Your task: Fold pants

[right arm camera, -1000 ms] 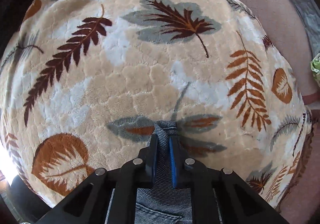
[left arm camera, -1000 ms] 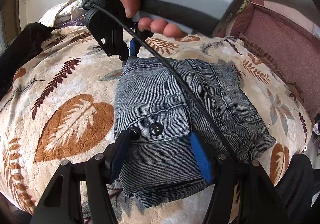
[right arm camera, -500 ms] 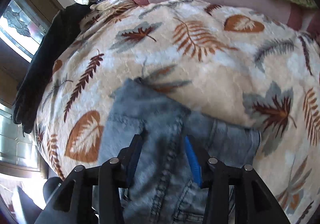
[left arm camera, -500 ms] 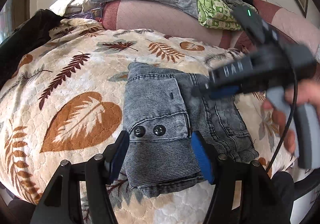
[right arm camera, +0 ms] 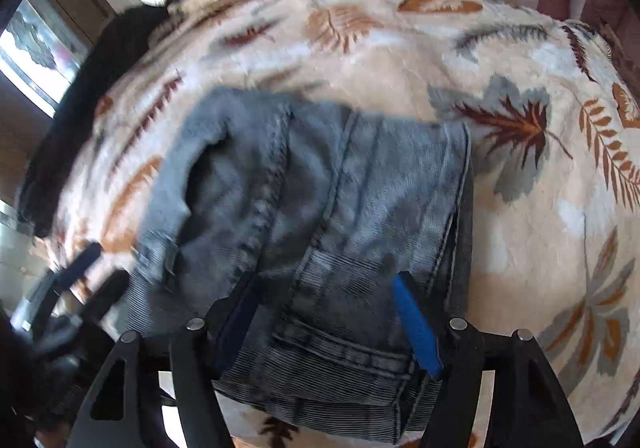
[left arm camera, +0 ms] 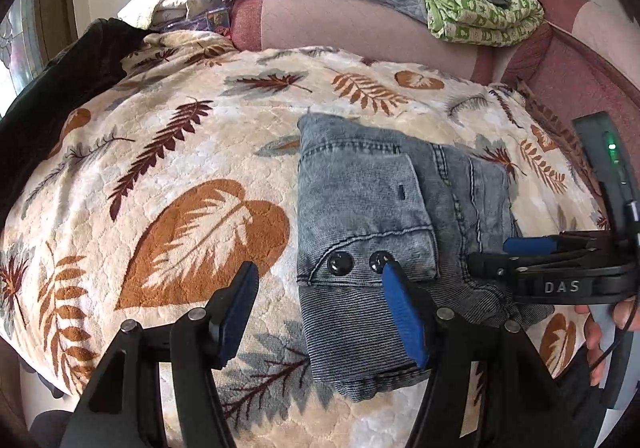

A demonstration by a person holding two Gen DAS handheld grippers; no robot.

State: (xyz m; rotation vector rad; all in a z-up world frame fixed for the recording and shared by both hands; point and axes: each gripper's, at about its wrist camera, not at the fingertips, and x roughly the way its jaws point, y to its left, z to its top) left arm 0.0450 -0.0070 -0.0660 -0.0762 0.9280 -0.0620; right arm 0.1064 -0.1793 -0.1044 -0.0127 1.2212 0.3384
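the pants (left arm camera: 384, 232) lay folded on the bed (left arm camera: 160, 175), so left tongs (left arm camera: 320, 312) and right tongs (right arm camera: 324, 320) hung released.

Folded jeans (right arm camera: 320, 199) on leaf-print blanket (right arm camera: 520, 207), right gripper (right arm camera: 328, 324) jaws spread above them

Black tool (left arm camera: 320, 312), blue pads (left arm camera: 404, 316)
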